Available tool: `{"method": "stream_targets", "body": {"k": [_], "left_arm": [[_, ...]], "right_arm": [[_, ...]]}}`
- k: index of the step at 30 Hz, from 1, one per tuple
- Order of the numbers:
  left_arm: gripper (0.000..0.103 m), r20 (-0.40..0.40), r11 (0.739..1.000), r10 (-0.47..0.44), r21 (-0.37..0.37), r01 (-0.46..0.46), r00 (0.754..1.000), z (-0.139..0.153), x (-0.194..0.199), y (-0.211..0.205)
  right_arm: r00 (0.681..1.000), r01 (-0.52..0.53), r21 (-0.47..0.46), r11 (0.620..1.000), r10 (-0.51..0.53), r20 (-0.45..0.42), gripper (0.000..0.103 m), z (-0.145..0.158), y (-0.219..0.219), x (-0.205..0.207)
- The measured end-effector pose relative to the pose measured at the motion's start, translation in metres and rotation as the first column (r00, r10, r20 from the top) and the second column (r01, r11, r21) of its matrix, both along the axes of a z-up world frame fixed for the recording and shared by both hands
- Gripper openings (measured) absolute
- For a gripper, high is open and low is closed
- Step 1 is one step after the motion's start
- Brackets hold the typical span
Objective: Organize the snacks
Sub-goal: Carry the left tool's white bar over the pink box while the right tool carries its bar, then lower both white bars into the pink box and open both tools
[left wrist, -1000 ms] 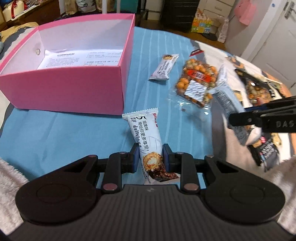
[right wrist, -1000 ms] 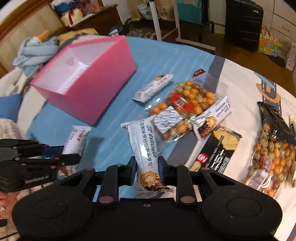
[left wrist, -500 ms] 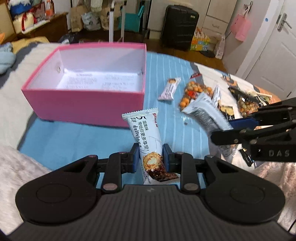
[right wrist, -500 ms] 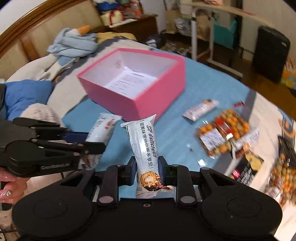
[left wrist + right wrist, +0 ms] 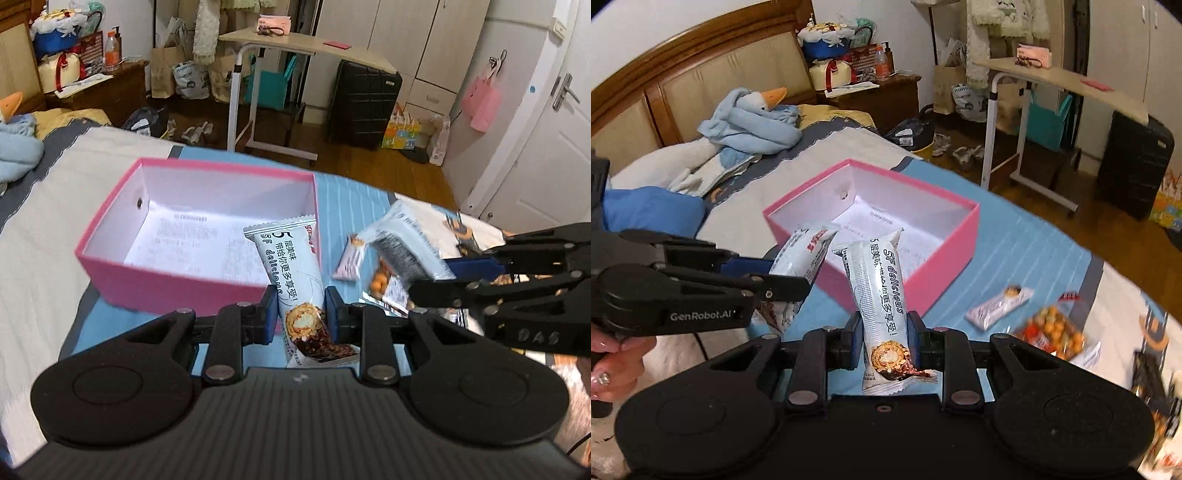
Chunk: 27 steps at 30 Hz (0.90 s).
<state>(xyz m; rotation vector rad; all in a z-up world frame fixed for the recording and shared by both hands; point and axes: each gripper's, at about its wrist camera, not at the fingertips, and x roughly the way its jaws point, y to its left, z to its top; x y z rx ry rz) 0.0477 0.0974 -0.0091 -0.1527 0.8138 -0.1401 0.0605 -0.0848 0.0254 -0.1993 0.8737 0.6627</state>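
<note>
A white wafer bar (image 5: 291, 280) is clamped between the fingers of the left gripper (image 5: 300, 314); a second bar (image 5: 882, 295) is clamped by the right gripper (image 5: 884, 341). Both are held above the bed (image 5: 1027, 251), near the pink box (image 5: 945, 251).

L gripper (image 5: 300, 312) is pointed fwd and downward, jaws drawn in close and clamped on a snack bar (image 5: 291, 273), which is pinched near its lower end betw. the blue pads and stands up out of the grip. R gripper (image 5: 884, 341) is angled likewise, jaws pressed on a second snack bar (image 5: 881, 295), held upright w/ slight tilt. Each gripper is seen side-on in the other's view. A hand (image 5: 613, 354) is wrapped round the L gripper's handle.
</note>
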Motion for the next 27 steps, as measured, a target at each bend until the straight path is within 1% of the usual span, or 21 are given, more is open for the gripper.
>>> {"method": "stream_targets", "body": {"k": [3,5,7,9,10,11,13,15,16,18,20,23,26,27], "left_arm": [[0.026,-0.017,0.999,-0.011,-0.031,0.01,1.0,0.006,0.024,0.011],[0.026,-0.02,0.999,-0.019,-0.04,0.018,1.0,0.01,0.041,0.019],[0.026,-0.026,1.0,-0.022,-0.019,0.022,0.999,0.01,0.058,0.026],[0.026,-0.032,1.0,-0.012,-0.006,0.012,0.999,0.008,0.078,0.033],[0.026,-0.04,1.0,-0.009,0.002,0.009,0.999,0.007,0.088,0.036],[0.026,-0.046,1.0,-0.007,0.015,0.008,0.999,0.004,0.097,0.039],[0.026,-0.085,1.0,0.001,0.025,0.001,0.996,-0.007,0.119,0.045],[0.026,-0.121,1.0,0.008,0.023,-0.005,0.993,-0.02,0.14,0.05],[0.025,-0.134,1.0,0.017,0.021,-0.014,0.991,-0.026,0.148,0.054],[0.026,-0.152,0.998,0.058,-0.026,-0.063,0.987,-0.039,0.166,0.072],[0.026,-0.185,0.994,0.084,-0.055,-0.095,0.979,-0.053,0.179,0.09],[0.026,-0.207,0.993,0.097,-0.052,-0.11,0.974,-0.073,0.193,0.099],[0.026,-0.239,0.988,0.103,-0.089,-0.128,0.966,-0.1,0.207,0.103],[0.026,-0.252,0.986,0.113,-0.089,-0.139,0.961,-0.108,0.211,0.105]], "right_arm": [[1.0,-0.017,0.004,1.0,0.017,-0.004,0.029,0.0,0.017,0.022],[1.0,-0.016,0.015,1.0,0.016,-0.014,0.028,-0.001,0.027,0.04],[1.0,0.0,0.016,1.0,0.0,-0.013,0.028,-0.005,0.035,0.058],[0.999,0.032,-0.017,0.999,-0.031,0.011,0.028,-0.015,0.045,0.074],[0.998,0.058,-0.022,0.998,-0.058,0.008,0.029,-0.022,0.05,0.084],[0.998,0.062,-0.019,0.998,-0.062,0.0,0.028,-0.028,0.053,0.091],[0.998,0.064,0.011,0.998,-0.063,-0.029,0.028,-0.041,0.06,0.106],[0.998,0.055,0.022,0.998,-0.054,-0.039,0.028,-0.051,0.071,0.119],[0.998,0.057,0.009,0.998,-0.057,-0.035,0.028,-0.057,0.078,0.124],[0.998,0.063,-0.032,0.997,-0.064,-0.029,0.028,-0.065,0.089,0.13],[0.999,0.03,-0.043,0.999,-0.031,-0.025,0.028,-0.072,0.098,0.132],[0.999,0.007,-0.061,0.998,-0.009,-0.031,0.028,-0.087,0.107,0.142],[1.0,-0.015,-0.115,0.993,0.012,-0.023,0.028,-0.107,0.116,0.155],[1.0,-0.025,-0.136,0.99,0.024,-0.01,0.028,-0.112,0.119,0.157]]}}
